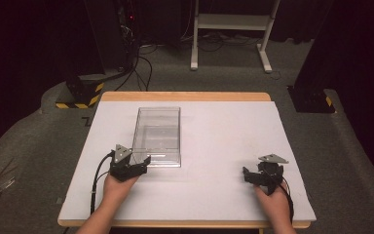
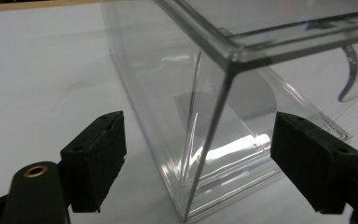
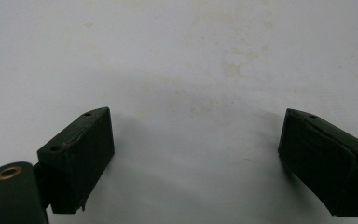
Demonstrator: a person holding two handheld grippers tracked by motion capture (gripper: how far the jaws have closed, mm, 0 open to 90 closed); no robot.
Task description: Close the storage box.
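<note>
A clear plastic box (image 1: 157, 136) stands left of centre on the white table (image 1: 224, 131), its long side running away from me. My left gripper (image 1: 141, 163) sits at the box's near left corner. In the left gripper view that corner edge of the box (image 2: 214, 116) rises between the two black pads (image 2: 93, 158), and a gap shows on each side, so the left gripper (image 2: 203, 161) is open around it. My right gripper (image 1: 251, 176) rests near the table's front right, open, with bare white surface between its pads (image 3: 77, 158); right gripper (image 3: 200, 163).
A wooden strip (image 1: 185, 96) borders the table's far edge. On the floor beyond stand a white frame (image 1: 231, 22), a yellow-and-black striped base (image 1: 80, 95) and a black stand foot (image 1: 311, 100). Cables (image 1: 143, 68) trail on the carpet.
</note>
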